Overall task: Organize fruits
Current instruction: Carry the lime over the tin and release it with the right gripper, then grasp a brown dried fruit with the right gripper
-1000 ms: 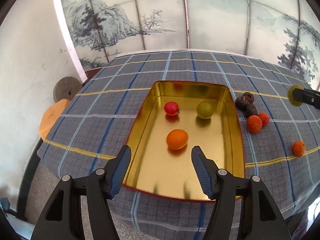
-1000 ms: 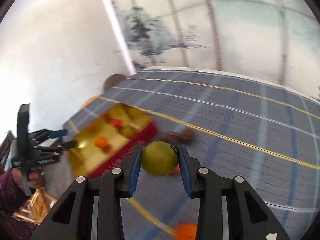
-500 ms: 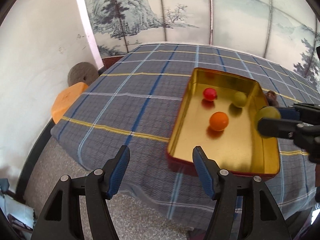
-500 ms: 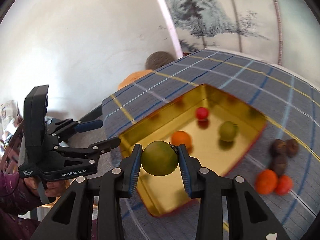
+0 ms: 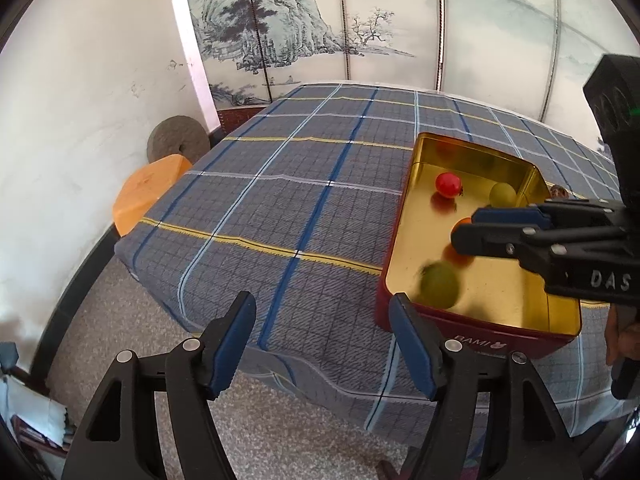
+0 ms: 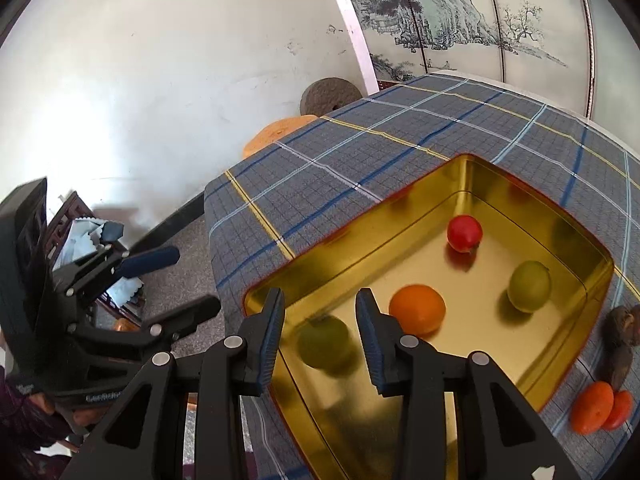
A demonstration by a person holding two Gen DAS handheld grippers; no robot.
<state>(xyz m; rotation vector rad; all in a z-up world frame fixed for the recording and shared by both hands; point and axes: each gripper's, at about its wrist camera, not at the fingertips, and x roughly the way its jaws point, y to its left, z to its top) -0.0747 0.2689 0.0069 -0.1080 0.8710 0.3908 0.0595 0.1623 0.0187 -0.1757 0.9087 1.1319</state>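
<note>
Quick one from our fruit sorting. The right gripper (image 6: 320, 312) hangs over the tin (image 6: 360, 240), jaws only a narrow gap apart and nothing between the pads. The green fruit (image 6: 325, 342) is below them, inside the tin near the corner closest to the table (image 6: 360, 152) edge. It's smeared in both views, so we reckon it's dropping or rolling, not settled.

The left gripper (image 5: 322, 340) is off past the table edge, beside the tin's long side. Its jaws are opening and there's nothing in them.

Also in the tin: a red fruit (image 6: 464, 234) toward the far wall, an orange (image 6: 417, 309) mid-floor and a second green one (image 6: 529, 286) near the right wall, all apart from each other. Out on the cloth, just beside the tin's right wall, sit two orange fruits (image 6: 592, 408) touching each other and a few brown ones (image 6: 620, 336). We'd say those are what's left to do.

Handling thoughts:
- They all look small, round and light, so weight isn't the issue.
- Smooth skins plus a shiny metal floor mean they'll roll if let go from any height.
- We'd take each one across its widest part, pads on opposite sides.
- Squeeze gently. The red one especially looks like it could bruise or split.
- The brown ones look wrinkled and probably grip better, but we can't tell how firm they are.
- The touching orange pair is awkward, as one pad has to slip in between them.
</note>
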